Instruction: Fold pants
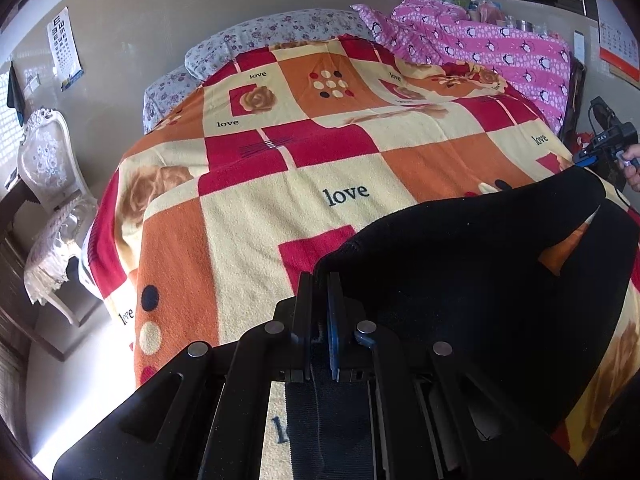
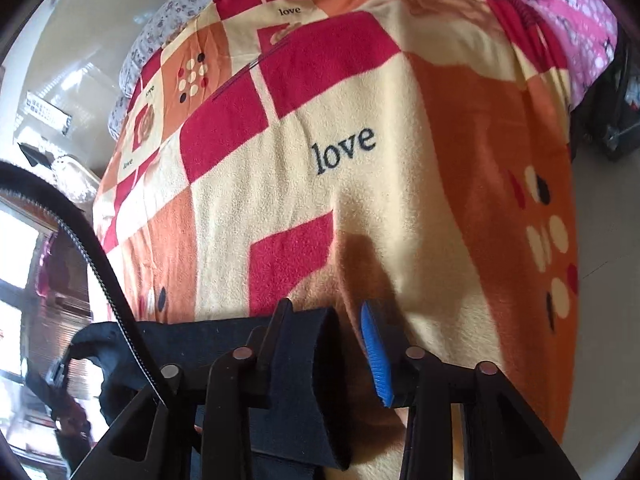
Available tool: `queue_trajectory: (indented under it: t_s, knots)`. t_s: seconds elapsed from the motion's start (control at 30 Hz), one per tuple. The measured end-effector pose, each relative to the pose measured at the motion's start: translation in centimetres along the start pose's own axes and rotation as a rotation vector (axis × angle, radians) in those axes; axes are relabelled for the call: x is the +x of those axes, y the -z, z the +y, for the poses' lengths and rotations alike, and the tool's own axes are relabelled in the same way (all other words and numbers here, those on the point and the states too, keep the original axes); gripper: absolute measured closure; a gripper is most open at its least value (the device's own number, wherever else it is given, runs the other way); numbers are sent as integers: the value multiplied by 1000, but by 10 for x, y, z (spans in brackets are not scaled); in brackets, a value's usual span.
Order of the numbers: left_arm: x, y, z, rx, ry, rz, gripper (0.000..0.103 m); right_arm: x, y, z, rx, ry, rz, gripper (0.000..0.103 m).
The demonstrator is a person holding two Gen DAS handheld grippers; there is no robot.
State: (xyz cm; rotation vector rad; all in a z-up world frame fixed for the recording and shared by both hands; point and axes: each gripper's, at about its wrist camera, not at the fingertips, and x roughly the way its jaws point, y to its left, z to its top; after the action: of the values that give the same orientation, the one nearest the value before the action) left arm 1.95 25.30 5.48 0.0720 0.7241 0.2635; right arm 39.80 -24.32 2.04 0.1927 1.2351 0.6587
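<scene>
One pair of dark pants [image 1: 480, 264], two claws, one bed — that's the whole cast. The left claw [image 1: 322, 292] is clenched tight on an edge of the pants, a strip of the cloth running back between its black and blue pads, and it holds that edge up off the patchwork blanket [image 1: 248, 220], I'd say so the garment hangs free and can be laid flat or doubled over. From there the dark cloth stretches off to the right across the near part of the bed, towards the right claw [image 2: 328, 328]. Over on that side the picture is less tidy: a band of the pants is draped round the black finger [image 2: 280, 320], while the blue pad [image 2: 376, 356] stands clear of it with blanket showing in the gap, so this claw isn't pinching, it's only carrying the cloth hooked over one finger. My guess is it needs to bite properly before any fold can go cleanly, or that end will slide off. The rest of the bed is bare of clothes, leaving room for the fold. Further back I count one flowered pillow [image 1: 276, 32] and one pink quilt [image 1: 488, 48] heaped at the head, and off by the wall a single white chair [image 1: 52, 172].
</scene>
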Motion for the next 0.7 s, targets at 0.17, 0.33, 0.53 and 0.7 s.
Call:
queue_trajectory:
  t_s: [0.17,0.33,0.53,0.7]
  knots:
    - [2,2,3,-20,1,7,98,-4,1,19,-72,22,-36,78]
    - [6,0,3,-40,-8,3,98,14,1,22,-99,73,20,78]
    - [5,0,4,-45,-19,3,98,23,-4,16,-123,11,18,97]
    - [-11,4,12,-68,-40,-34,98,-13,9,32,-232,-35,-115,98]
